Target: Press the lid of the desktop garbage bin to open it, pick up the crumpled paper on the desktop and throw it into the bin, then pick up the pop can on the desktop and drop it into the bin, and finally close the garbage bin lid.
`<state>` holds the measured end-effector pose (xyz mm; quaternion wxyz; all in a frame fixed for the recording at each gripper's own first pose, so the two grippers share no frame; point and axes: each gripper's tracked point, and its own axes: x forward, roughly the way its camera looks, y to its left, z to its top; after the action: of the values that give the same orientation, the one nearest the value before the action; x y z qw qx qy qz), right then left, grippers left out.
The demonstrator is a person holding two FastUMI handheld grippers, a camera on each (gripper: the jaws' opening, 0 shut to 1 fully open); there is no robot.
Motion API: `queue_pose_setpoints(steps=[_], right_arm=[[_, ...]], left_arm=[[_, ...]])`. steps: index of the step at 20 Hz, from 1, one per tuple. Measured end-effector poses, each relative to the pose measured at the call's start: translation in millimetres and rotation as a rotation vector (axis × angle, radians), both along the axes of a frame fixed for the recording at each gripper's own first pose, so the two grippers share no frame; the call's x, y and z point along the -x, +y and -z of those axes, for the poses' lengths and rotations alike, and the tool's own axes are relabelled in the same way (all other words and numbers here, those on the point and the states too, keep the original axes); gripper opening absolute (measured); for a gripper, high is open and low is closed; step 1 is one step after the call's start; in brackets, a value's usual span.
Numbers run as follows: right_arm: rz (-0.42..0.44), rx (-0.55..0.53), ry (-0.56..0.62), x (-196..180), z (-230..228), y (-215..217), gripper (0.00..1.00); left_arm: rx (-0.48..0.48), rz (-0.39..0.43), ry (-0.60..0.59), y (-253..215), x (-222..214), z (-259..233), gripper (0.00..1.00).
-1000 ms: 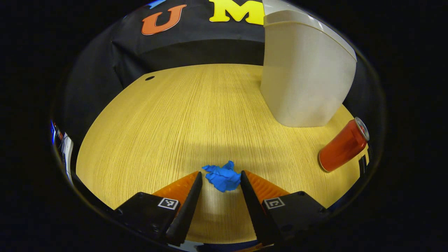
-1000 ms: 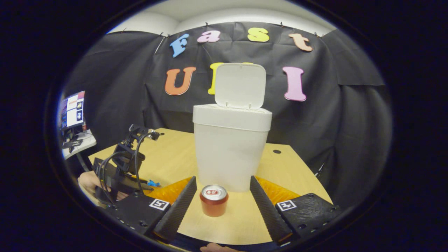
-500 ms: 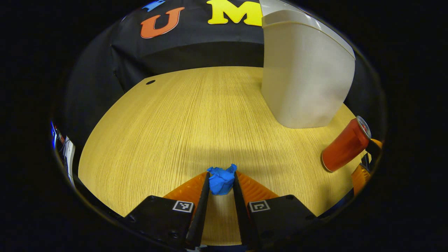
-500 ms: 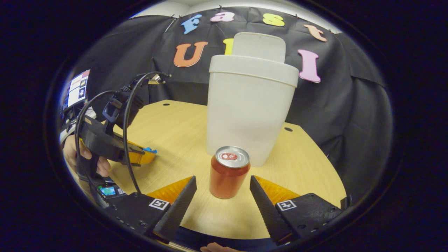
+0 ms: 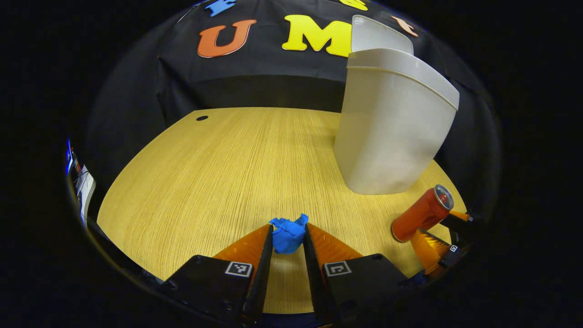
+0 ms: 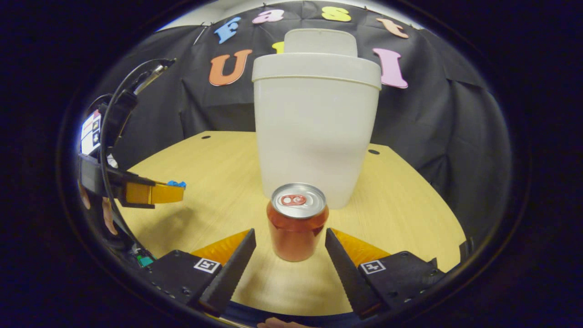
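Left gripper view: left gripper (image 5: 288,239) is clamping the crumpled paper (image 5: 288,233), soft and light, near the bin (image 5: 391,132).
Right gripper (image 6: 290,250): gaping around the pop can (image 6: 298,222); judging it slippery, take mid-body.

The right gripper (image 6: 290,248) is hovering low over the wooden table (image 6: 410,214), its fingers spread wide on either side of the red can (image 6: 297,222), not touching it. The can is standing upright just in front of the white bin (image 6: 316,123), whose lid (image 6: 320,42) is standing open. Off to the side, the left gripper (image 6: 175,190) is pinching blue paper (image 6: 176,184) above the table.
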<state>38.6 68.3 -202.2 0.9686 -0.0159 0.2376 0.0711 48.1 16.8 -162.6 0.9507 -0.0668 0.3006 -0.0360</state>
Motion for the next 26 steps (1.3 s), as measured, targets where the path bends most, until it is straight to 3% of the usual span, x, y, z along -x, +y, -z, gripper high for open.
queue_pose_setpoints(steps=[7,8,9,13,20,23,26], right_arm=[[0.085,-0.068,0.055,-19.5,18.3,2.3,0.97],[0.096,-0.064,0.049,-20.7,17.6,-1.4,0.95],[0.106,-0.063,0.042,-21.3,16.9,-3.4,0.85],[0.113,-0.052,0.021,-23.7,9.5,-5.5,0.82],[0.130,-0.092,-0.068,-15.5,-34.7,-26.1,0.82],[0.156,-0.071,-0.143,-11.8,-61.4,-46.7,0.82],[0.178,-0.085,-0.196,-5.6,-87.8,-65.0,0.82]], left_arm=[[-0.025,-0.004,-0.065,8.7,4.3,-20.4,0.43],[-0.033,-0.007,-0.073,10.2,4.4,-22.2,0.43],[-0.037,-0.008,-0.080,11.7,5.8,-23.6,0.43],[-0.034,-0.023,-0.107,16.3,5.2,-30.7,0.43],[-0.048,-0.029,-0.203,8.3,13.6,-61.2,0.43],[-0.048,0.004,-0.236,-5.2,20.0,-73.1,0.43],[-0.053,-0.021,-0.318,-2.3,28.1,-98.3,0.43]])
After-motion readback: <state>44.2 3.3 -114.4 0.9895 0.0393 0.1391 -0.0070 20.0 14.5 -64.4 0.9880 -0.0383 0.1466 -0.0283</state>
